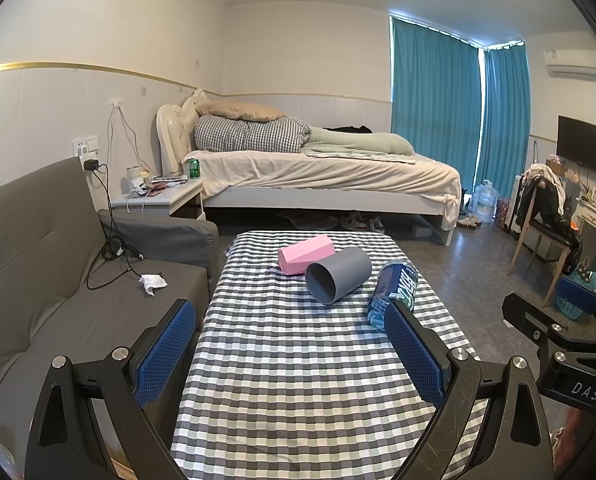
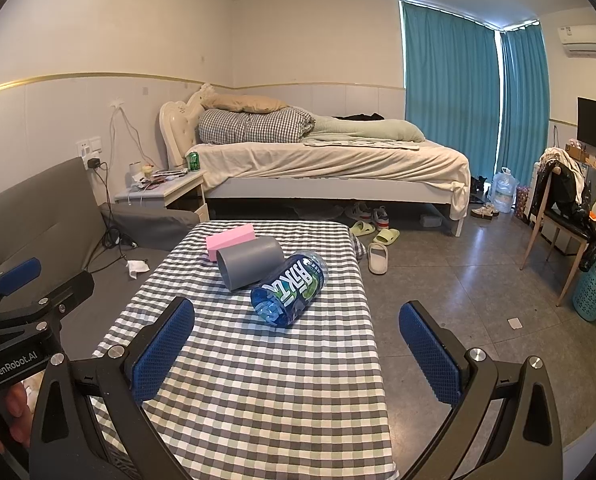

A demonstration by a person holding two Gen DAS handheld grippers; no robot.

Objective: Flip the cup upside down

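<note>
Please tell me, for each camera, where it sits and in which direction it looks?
Left wrist: on the left tongs, looking along the table at the cup; the right tongs' side shows.
Right wrist: on the right tongs, aimed at the bottle; the left tongs and a finger show.
Shared: cup, bottle, pink block, bed.

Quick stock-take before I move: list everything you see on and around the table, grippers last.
cup: 1, grey, lying on its side mid-table, mouth towards the cameras
block: 1, pink, just behind the cup
bottle: 1, blue label, on its side right of the cup
table: 1, grey-white checked cloth
sofa: 1, grey, left of the table
bed: 1, cream sheets, beyond the table
curtains: teal, back right
left gripper: 1, black with blue pads, open, short of the cup
right gripper: 1, same, open, empty
</note>
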